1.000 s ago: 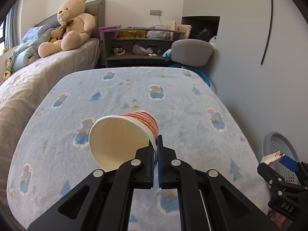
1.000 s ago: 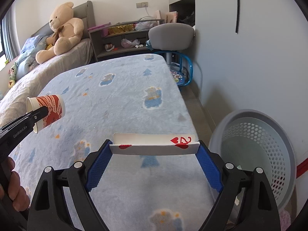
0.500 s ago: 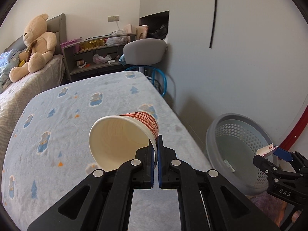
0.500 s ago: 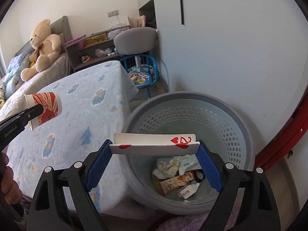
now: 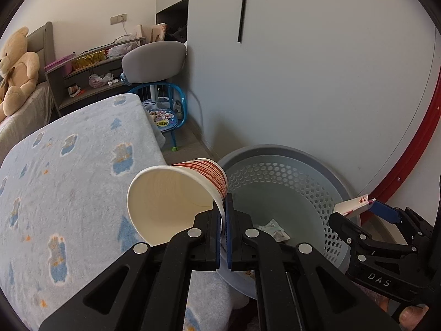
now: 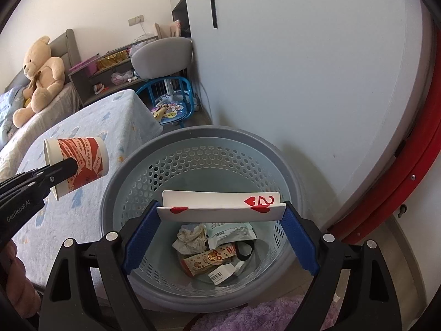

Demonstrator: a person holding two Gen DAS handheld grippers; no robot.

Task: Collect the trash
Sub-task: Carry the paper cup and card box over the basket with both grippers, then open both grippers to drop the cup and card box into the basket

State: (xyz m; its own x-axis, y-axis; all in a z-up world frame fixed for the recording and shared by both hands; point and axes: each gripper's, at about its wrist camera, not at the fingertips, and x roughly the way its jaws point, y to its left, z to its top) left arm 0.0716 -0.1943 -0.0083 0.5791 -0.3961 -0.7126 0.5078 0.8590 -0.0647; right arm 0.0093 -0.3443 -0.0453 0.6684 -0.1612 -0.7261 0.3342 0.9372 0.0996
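Observation:
My left gripper (image 5: 225,207) is shut on the rim of a red-and-white paper cup (image 5: 171,195), held on its side beside the left rim of a grey perforated trash basket (image 5: 289,182). The cup (image 6: 78,157) also shows in the right wrist view. My right gripper (image 6: 220,209) is shut on a playing card (image 6: 220,207), a two of hearts, held flat across its blue pads directly above the basket (image 6: 198,162). The basket holds crumpled paper and wrappers (image 6: 212,248).
A bed with a blue animal-print blanket (image 5: 69,179) lies left of the basket. A white wall (image 5: 317,69) stands behind it. A blue-framed chair (image 5: 162,88), a shelf and a teddy bear (image 6: 38,74) are further back. A purple rug (image 6: 261,314) lies below.
Both grippers have swung right from over the bed to the basket. The card now hangs over the basket's middle and the cup is near its left rim. Both grips are unchanged.

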